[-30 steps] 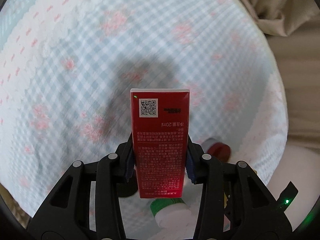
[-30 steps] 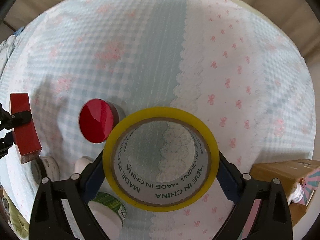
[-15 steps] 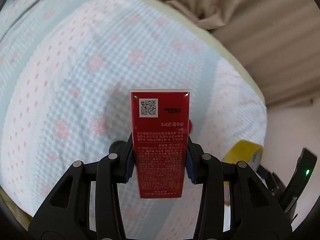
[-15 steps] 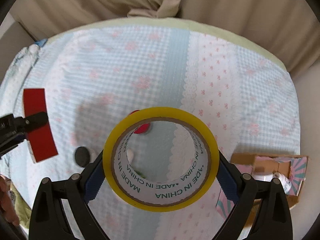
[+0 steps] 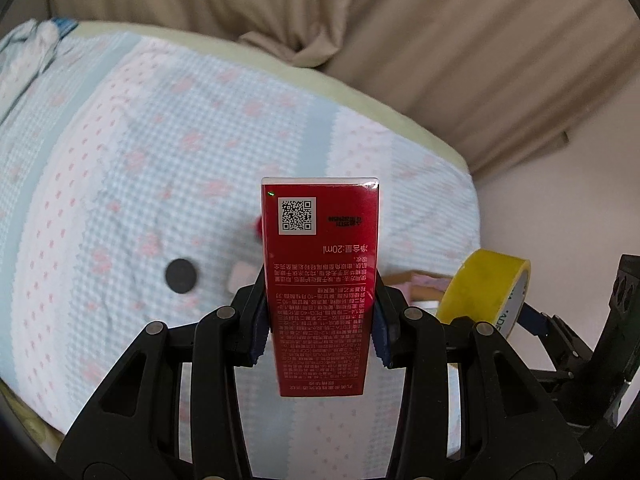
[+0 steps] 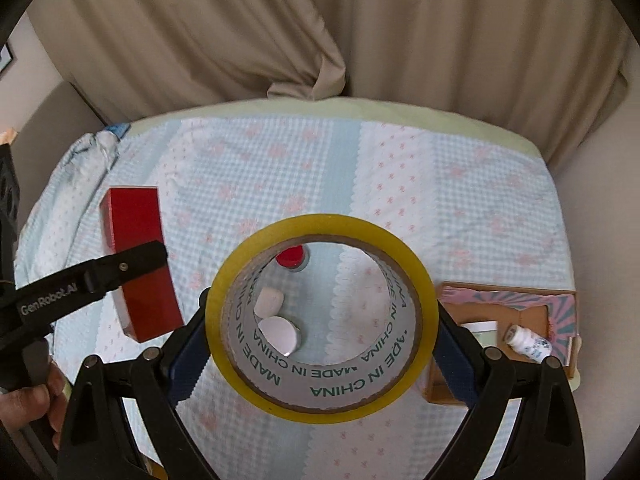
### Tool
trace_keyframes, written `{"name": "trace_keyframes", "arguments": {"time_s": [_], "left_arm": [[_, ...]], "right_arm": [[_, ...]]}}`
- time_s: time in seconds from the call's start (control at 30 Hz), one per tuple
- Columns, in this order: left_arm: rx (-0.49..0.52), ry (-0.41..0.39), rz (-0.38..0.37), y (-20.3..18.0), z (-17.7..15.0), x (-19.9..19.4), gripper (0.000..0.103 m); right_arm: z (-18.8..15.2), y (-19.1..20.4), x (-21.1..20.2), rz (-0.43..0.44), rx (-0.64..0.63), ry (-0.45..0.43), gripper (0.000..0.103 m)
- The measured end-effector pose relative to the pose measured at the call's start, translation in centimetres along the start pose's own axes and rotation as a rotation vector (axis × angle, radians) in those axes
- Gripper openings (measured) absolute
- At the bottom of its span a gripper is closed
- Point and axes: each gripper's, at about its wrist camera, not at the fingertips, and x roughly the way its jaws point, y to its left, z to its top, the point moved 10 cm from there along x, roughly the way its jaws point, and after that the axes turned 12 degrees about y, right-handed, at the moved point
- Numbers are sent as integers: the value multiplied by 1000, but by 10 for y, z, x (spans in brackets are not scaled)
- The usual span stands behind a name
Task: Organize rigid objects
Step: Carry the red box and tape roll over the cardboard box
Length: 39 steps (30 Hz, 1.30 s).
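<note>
My left gripper (image 5: 320,320) is shut on a tall red carton (image 5: 320,280) with a QR code, held upright above the bed. The carton also shows in the right wrist view (image 6: 138,264), at the left. My right gripper (image 6: 320,320) is shut on a yellow tape roll (image 6: 320,404), held upright; the roll shows at the right in the left wrist view (image 5: 484,288). Through the roll's hole I see a red-lidded jar (image 6: 291,258), a white pebble-shaped item (image 6: 269,302) and a white-lidded jar (image 6: 279,336) on the bedsheet.
An open cardboard box (image 6: 560,304) with a pink and teal rim sits at the bed's right edge and holds a small white bottle (image 6: 528,342). A black disc (image 5: 181,275) lies on the checked sheet. Beige curtains (image 6: 360,28) hang behind the bed.
Both grippers have risen and pulled back from the sheet with their loads. The items on the bed look smaller, and the curtains and the cardboard box have come into view.
</note>
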Motion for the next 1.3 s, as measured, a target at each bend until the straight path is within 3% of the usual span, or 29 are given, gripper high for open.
{"name": "trace_keyframes", "arguments": {"time_s": [0.03,0.07,0.37,0.67,0.97,1.2,1.3], "left_arm": [[6,-3,-1,-11,-4,-1,38],[55,21,-14,-26,-13,-1,38],[38,24,-50,-147,-72,26,38],[65,117,-69,-250,-115,105,38],[115,231,-17,-285,-130,207,38],[178,325,58,-282,-136,288,38],[210,352,85,-279,-144,313,38]], "right_arm": [[-2,-4,-5,16,-89,-15,96],[-8,-16,-12,22,-89,-24,96],[-42,-127,-33,40,-133,-21,96],[-52,-248,-15,-1,-128,21,96],[-48,-323,51,8,-115,81,96],[-53,-358,122,-28,-217,131,96],[-60,-358,147,-42,-316,148,96]]}}
